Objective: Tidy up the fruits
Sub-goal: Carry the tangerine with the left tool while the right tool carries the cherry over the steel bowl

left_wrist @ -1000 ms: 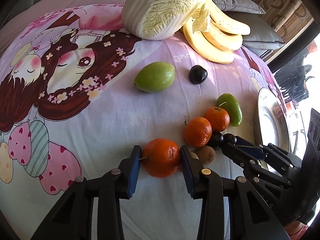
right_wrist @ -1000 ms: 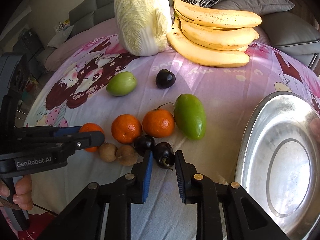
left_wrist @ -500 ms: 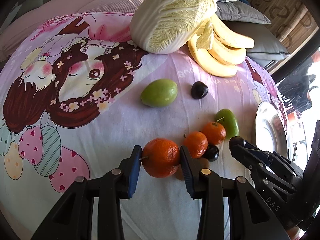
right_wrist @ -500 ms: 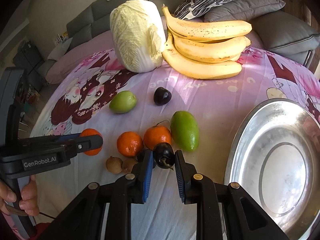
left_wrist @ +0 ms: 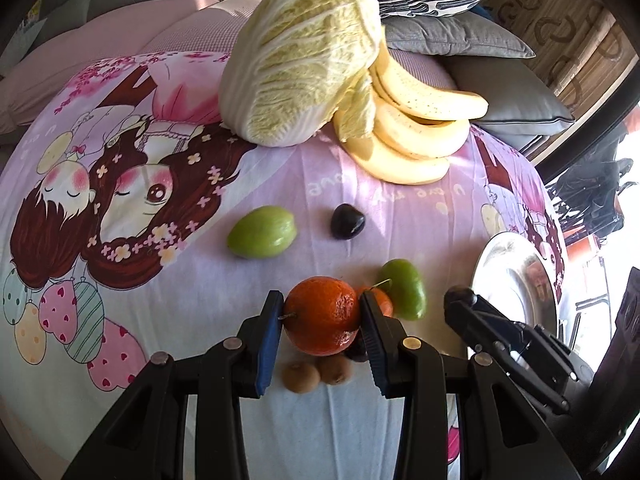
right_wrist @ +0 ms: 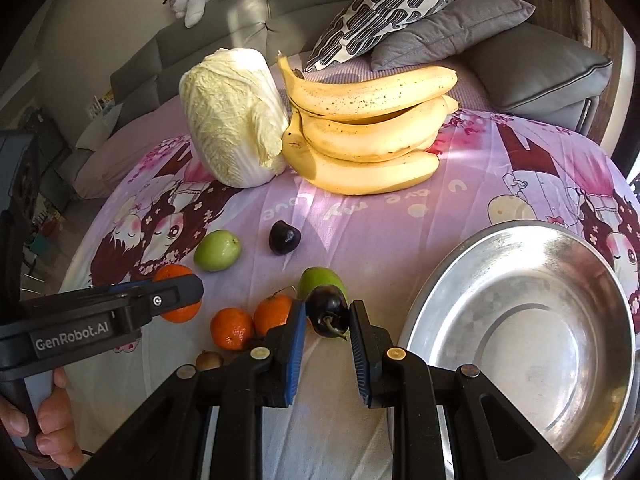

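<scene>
My left gripper [left_wrist: 320, 316] is shut on an orange tangerine [left_wrist: 321, 314] and holds it above the pink cloth. It shows from the side in the right wrist view [right_wrist: 176, 292]. My right gripper [right_wrist: 327, 314] is shut on a dark plum [right_wrist: 326, 310], lifted just left of the steel plate [right_wrist: 520, 340]. Its tip with the plum shows in the left wrist view [left_wrist: 460, 296]. On the cloth lie two tangerines [right_wrist: 232, 328] [right_wrist: 274, 314], a green mango [right_wrist: 320, 278], a round green fruit [right_wrist: 217, 250], another dark plum [right_wrist: 284, 237] and small brown fruits [left_wrist: 300, 376].
A napa cabbage [right_wrist: 234, 116] and a bunch of bananas [right_wrist: 368, 128] lie at the back of the cloth. Sofa cushions [right_wrist: 448, 36] sit behind them. The steel plate also shows in the left wrist view [left_wrist: 516, 276] at the right edge.
Both grippers have risen and pulled back with their fruit. The left holds the tangerine higher over the cluster; the right carried the plum up beside the plate.
</scene>
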`<state>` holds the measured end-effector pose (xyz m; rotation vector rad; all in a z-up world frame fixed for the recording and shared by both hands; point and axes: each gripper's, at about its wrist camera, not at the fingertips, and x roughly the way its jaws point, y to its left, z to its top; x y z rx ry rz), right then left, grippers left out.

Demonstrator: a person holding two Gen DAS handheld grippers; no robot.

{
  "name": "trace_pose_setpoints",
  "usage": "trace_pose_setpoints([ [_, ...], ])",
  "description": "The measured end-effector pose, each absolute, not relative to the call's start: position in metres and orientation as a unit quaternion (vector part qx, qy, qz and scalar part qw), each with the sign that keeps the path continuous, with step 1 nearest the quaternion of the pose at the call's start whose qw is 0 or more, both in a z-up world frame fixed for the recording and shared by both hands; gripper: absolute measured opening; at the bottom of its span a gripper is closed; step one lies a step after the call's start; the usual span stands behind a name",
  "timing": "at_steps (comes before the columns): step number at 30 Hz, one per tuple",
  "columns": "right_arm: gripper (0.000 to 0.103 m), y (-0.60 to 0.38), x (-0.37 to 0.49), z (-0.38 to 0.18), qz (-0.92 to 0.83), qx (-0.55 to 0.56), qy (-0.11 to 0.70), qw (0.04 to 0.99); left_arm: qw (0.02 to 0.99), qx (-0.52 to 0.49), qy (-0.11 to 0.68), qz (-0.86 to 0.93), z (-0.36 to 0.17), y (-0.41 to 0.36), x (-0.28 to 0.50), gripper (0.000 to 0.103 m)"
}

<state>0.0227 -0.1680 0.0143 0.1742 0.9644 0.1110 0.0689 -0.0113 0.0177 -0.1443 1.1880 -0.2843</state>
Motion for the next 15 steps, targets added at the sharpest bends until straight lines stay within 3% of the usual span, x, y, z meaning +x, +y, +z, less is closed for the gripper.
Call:
trace_pose_setpoints([
  [15,0.024,-0.221,0.013,0.018,-0.010,0.107,0.456,0.883,0.811,-0.059,0.561,-0.156,0.030,-0.079,0.074,0.040],
])
